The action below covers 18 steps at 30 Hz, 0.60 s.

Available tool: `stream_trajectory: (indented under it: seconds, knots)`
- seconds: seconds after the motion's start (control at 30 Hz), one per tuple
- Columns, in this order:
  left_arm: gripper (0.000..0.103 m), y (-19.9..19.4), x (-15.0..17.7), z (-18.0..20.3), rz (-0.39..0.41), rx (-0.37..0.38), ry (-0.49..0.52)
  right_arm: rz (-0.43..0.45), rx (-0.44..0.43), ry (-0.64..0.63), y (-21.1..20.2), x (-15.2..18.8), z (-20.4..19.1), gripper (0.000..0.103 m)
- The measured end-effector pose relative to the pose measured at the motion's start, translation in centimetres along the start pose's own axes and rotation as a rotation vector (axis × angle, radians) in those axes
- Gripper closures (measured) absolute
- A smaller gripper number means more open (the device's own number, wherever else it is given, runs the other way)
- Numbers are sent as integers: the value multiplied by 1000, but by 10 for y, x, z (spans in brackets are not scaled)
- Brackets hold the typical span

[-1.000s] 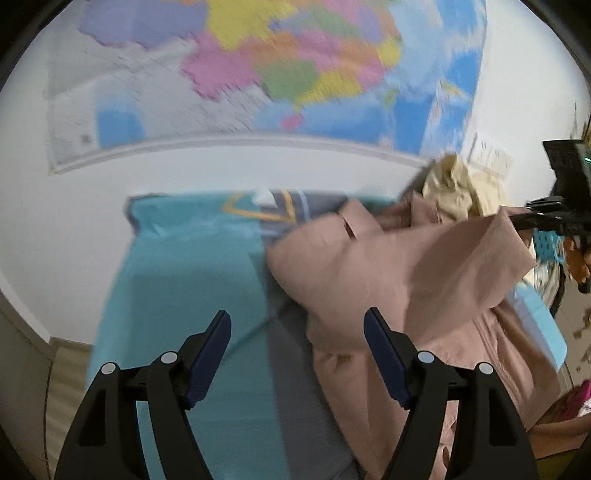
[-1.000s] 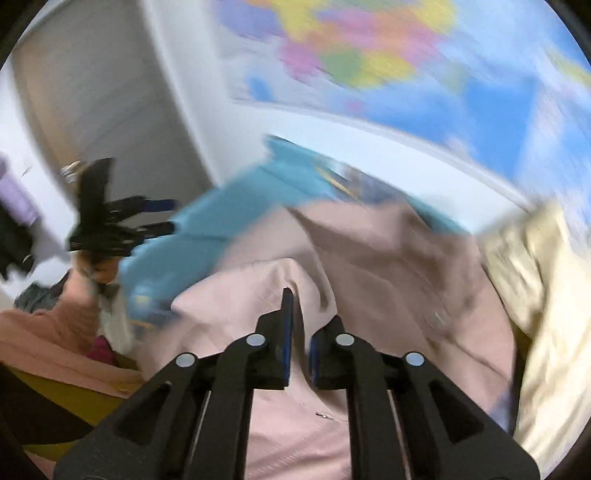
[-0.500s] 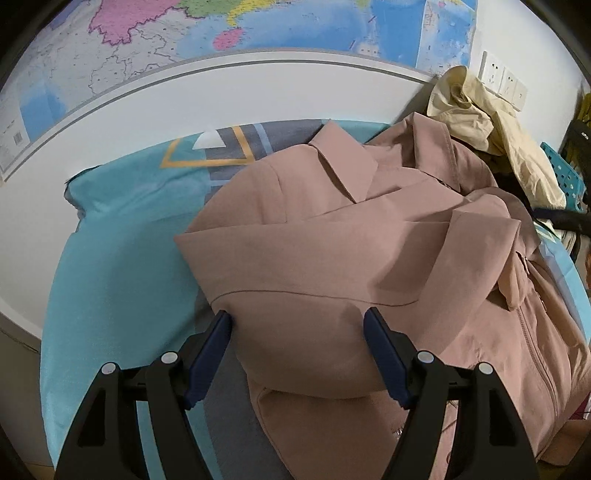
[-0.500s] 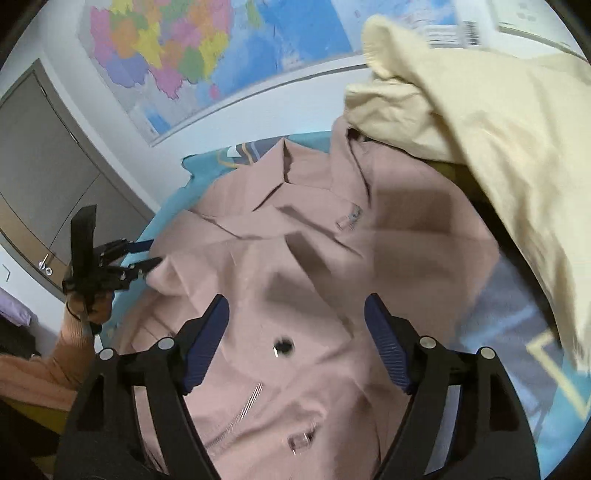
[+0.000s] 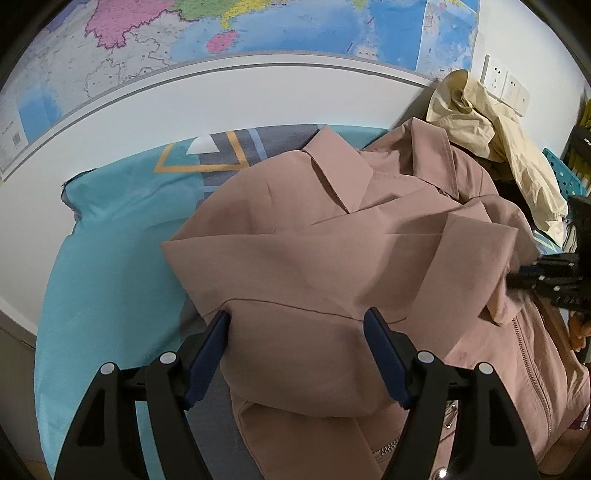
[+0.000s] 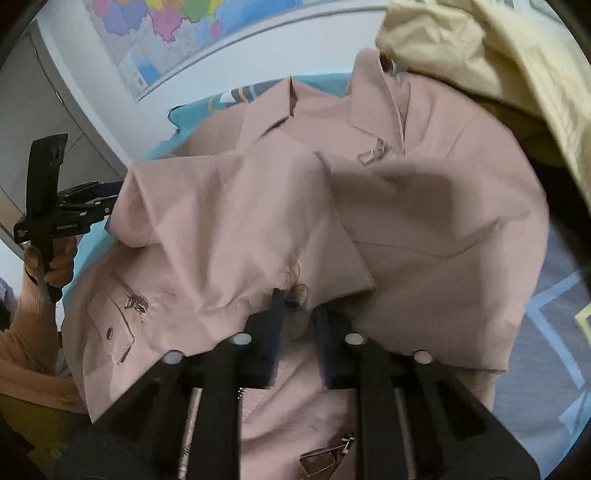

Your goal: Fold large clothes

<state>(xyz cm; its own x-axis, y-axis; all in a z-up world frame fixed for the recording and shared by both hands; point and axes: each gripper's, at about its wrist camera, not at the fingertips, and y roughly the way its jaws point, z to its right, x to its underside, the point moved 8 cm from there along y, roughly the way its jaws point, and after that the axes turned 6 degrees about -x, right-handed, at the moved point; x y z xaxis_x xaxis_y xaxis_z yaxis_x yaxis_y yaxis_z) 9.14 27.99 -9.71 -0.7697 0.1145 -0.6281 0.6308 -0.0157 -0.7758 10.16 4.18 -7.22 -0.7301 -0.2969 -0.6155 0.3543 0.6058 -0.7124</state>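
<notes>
A pink jacket [image 5: 332, 258] [image 6: 424, 206] lies crumpled on a bed, collar toward the wall, zip and snaps showing. My left gripper [image 5: 295, 315] hovers open over the jacket's folded near-left part, its blue pads on either side of the cloth without pressing it. In the right wrist view that gripper [image 6: 92, 199] shows at the jacket's left edge, held by a hand [image 6: 55, 262]. My right gripper [image 6: 298, 310] is closing on a puckered fold of the jacket front beside a snap button, cloth between its jaws. It also shows at the right edge as the right gripper [image 5: 517, 273].
The bed has a teal and grey sheet [image 5: 110, 258] against a white wall with a large map [image 5: 258, 29]. A beige garment [image 5: 491, 147] [image 6: 498, 55] is heaped at the jacket's far right. Behind it are wall sockets [image 5: 506, 85] and a blue basket [image 5: 565, 173].
The right gripper let go of the cloth, opened wide, sank toward the jacket front and narrowed onto a fold by the button. The left gripper came down over the jacket, then stayed put.
</notes>
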Motion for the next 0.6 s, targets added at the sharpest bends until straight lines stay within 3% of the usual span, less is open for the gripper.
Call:
stream_trajectory:
  seconds: [0.27, 0.4, 0.6]
  knots:
    - [32, -18, -14, 3, 71, -7, 7, 188, 139, -13, -88, -45, 29, 100]
    - [32, -8, -13, 13, 54, -12, 37, 149, 187, 33, -80, -38, 57, 100]
    - [32, 13, 0, 11, -12, -64, 87, 17, 124, 143, -46, 1, 82, 93]
